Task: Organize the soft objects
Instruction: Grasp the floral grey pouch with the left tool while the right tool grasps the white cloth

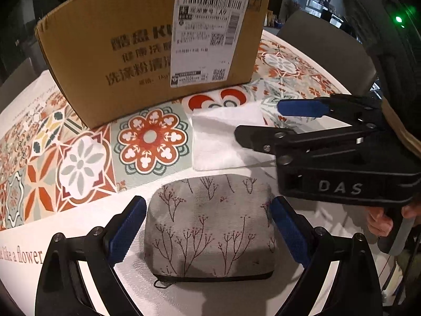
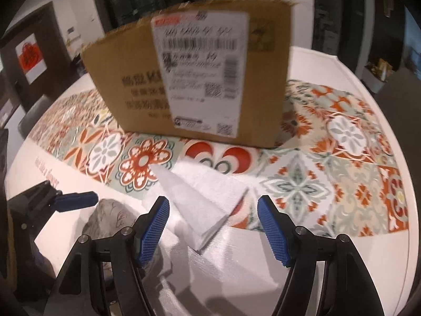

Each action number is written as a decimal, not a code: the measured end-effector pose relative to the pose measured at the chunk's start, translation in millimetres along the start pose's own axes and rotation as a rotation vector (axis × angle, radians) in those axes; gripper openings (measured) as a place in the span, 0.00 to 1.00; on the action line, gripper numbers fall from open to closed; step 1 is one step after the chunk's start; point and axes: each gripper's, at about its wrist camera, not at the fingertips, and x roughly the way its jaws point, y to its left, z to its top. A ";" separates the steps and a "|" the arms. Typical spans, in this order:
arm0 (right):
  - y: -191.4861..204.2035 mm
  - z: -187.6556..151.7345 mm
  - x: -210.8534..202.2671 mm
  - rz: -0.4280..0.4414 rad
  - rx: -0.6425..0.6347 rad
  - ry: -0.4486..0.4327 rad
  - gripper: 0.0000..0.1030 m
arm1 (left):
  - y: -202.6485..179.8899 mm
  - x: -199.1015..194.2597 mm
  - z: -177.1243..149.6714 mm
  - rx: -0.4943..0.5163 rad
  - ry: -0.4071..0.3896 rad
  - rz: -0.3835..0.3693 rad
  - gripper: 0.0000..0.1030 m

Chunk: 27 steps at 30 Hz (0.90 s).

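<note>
A grey fabric pouch (image 1: 210, 223) printed with thin branches lies on the white table edge. My left gripper (image 1: 209, 202) is open and straddles it, blue pads close beside its two sides without squeezing it. Behind it lies a folded white cloth (image 1: 221, 137). My right gripper (image 1: 257, 121) reaches in from the right above that cloth. In the right wrist view the right gripper (image 2: 213, 200) stands open over the white cloth (image 2: 194, 197), nothing pinched between its pads. At lower left there, the pouch (image 2: 105, 218) shows under a blue finger (image 2: 76, 201) of the left gripper.
A cardboard box (image 1: 118, 65) with a white shipping label stands just behind the cloth, also in the right wrist view (image 2: 126, 65). A patterned tile-print tablecloth (image 1: 79, 163) covers the round table. A chair back (image 1: 329, 50) is at far right. A person's hand (image 1: 379, 223) holds the right gripper.
</note>
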 end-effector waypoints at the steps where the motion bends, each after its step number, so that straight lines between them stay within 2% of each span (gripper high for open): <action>1: 1.5 0.3 4.4 0.001 -0.009 0.012 0.69 | 1.8 1.2 0.8 -0.006 0.003 -0.004 0.95; 8: 7.3 -0.8 19.3 -0.018 -0.033 0.037 0.68 | 9.4 6.1 -1.9 -0.037 0.010 -0.039 0.96; 12: 11.3 -2.5 21.5 -0.047 -0.059 0.025 0.65 | 7.7 6.1 -3.4 -0.023 -0.013 -0.035 0.96; 14: 14.0 -3.1 20.9 -0.036 -0.070 0.022 0.55 | 7.5 4.2 -5.3 -0.023 -0.023 -0.030 0.93; 15: 14.4 -3.2 19.7 -0.035 -0.074 0.022 0.53 | 7.0 3.1 -5.4 -0.019 -0.031 -0.029 0.88; 18: 15.9 -4.1 17.8 -0.031 -0.070 0.017 0.36 | 6.4 0.8 -6.2 -0.022 -0.041 -0.021 0.79; 20: 14.4 -4.6 15.7 -0.027 -0.056 0.015 0.19 | 5.7 -1.8 -6.9 -0.023 -0.048 -0.023 0.73; 21: 12.9 -5.1 14.6 -0.026 -0.040 0.016 0.16 | 6.0 -3.2 -7.4 -0.028 -0.052 -0.024 0.70; 24: 11.5 -7.1 12.4 -0.036 -0.011 0.012 0.11 | 8.4 -7.4 -9.5 -0.043 -0.066 -0.027 0.57; 27: 10.3 -9.8 8.0 -0.039 0.016 0.008 0.10 | 10.0 -10.4 -11.9 -0.050 -0.074 -0.034 0.53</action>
